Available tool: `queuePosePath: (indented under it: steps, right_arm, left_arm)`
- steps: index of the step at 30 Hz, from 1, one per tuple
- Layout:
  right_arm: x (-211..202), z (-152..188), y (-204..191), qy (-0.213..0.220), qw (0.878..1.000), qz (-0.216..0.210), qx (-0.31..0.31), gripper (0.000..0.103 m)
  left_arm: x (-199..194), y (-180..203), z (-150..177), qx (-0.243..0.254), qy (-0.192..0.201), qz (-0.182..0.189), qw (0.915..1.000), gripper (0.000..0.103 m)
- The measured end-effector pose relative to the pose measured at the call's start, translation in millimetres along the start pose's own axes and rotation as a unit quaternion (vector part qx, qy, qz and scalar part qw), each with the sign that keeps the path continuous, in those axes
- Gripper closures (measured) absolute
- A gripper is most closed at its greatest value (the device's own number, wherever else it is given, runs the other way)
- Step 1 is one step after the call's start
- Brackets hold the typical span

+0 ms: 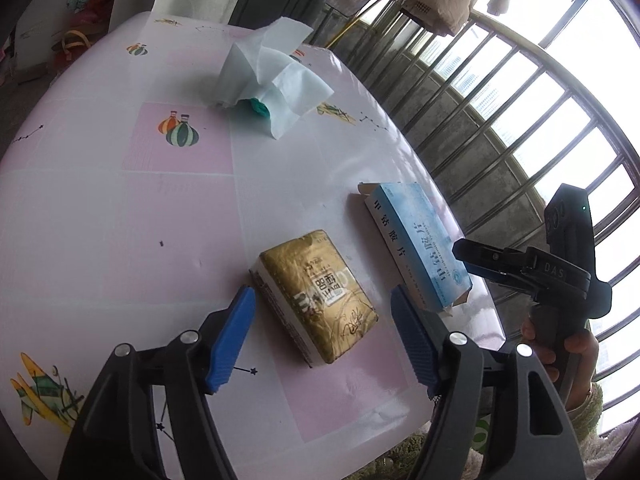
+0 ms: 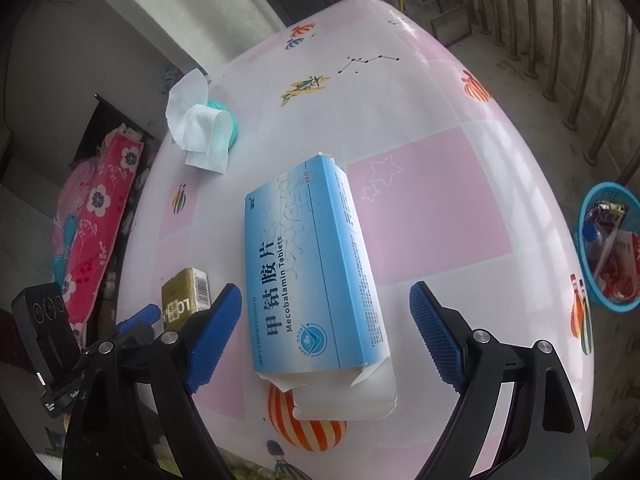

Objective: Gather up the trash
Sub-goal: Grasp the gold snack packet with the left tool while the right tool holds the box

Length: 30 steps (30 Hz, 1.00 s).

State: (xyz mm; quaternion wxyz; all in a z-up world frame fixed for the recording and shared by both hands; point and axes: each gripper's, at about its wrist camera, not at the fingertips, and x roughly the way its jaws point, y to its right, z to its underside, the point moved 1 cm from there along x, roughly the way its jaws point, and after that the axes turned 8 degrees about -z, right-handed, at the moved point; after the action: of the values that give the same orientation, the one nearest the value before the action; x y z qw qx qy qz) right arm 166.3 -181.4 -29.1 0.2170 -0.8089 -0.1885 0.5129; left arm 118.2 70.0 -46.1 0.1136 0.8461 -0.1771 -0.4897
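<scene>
A gold cigarette pack [image 1: 316, 298] lies on the table [image 1: 120, 208], between the blue pads of my open left gripper [image 1: 322, 338], which hovers just above it. A blue medicine box [image 1: 420, 246] with an open end flap lies to its right. In the right wrist view the blue medicine box [image 2: 314, 268] lies between the pads of my open right gripper [image 2: 326, 340]. A crumpled white tissue [image 1: 272, 76] over a green object sits at the far side; it also shows in the right wrist view [image 2: 198, 128]. The gold pack [image 2: 185, 292] shows there at left.
A blue basket [image 2: 600, 248] holding wrappers stands on the floor right of the table [image 2: 440, 120]. A metal railing [image 1: 520, 112] runs behind the table. Pink floral fabric [image 2: 92, 216] lies on the left. The right gripper's body [image 1: 540, 272] shows at the table's right edge.
</scene>
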Motion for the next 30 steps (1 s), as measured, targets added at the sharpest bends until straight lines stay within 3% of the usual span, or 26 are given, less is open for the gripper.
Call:
queuePosePath:
  steps: [4, 9, 18, 30]
  right_arm:
    - [5, -5, -2, -0.003, 1.000, -0.009, -0.014, 0.021]
    - [13, -8, -9, -0.009, 0.999, -0.009, -0.039, 0.021]
    - [24, -4, -17, -0.017, 0.997, 0.011, -0.072, 0.021]
    - [38, 2, -30, -0.027, 0.990, 0.059, -0.124, 0.020]
  left_arm:
    - [19, 9, -3, -0.002, -0.023, -0.016, 0.9996, 0.035]
    - [29, 14, -10, 0.000, -0.019, -0.040, 0.9990, 0.035]
    - [37, 33, -6, 0.083, -0.006, -0.119, 0.9894, 0.035]
    - [39, 39, -6, 0.103, -0.006, -0.136, 0.9853, 0.039]
